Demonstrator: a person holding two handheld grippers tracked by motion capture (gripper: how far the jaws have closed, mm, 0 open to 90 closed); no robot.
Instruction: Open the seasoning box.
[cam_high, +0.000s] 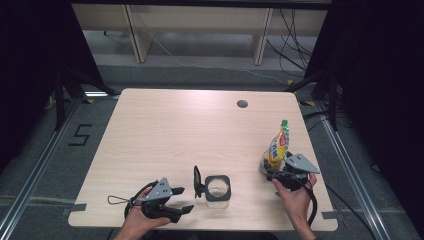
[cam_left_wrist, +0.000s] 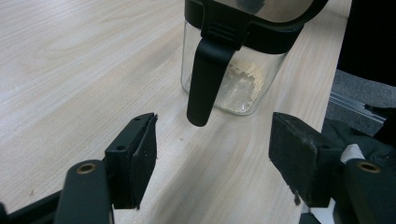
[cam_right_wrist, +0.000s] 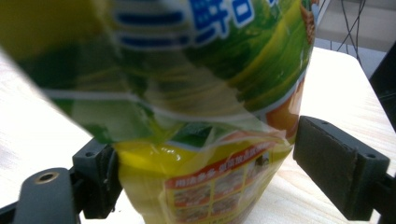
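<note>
A clear glass jar (cam_high: 218, 190) with a black rim stands near the table's front edge, its black lid (cam_high: 198, 181) swung up at its left. A little pale powder lies in the jar (cam_left_wrist: 238, 84), and a black latch (cam_left_wrist: 208, 70) hangs down its side. My left gripper (cam_high: 186, 199) (cam_left_wrist: 215, 130) is open, just left of the jar, with nothing between its jaws. A yellow-green spouted pouch (cam_high: 278, 147) (cam_right_wrist: 187, 70) stands at the right. My right gripper (cam_high: 274, 175) (cam_right_wrist: 205, 149) is open around its lower part; the right pad (cam_right_wrist: 327, 163) stands clear of it.
The wooden table (cam_high: 165, 130) has a round cable hole (cam_high: 242, 104) at the back right. The pouch stands close to the table's right edge. Dark curtains flank both sides, and cables lie on the floor beyond the far edge.
</note>
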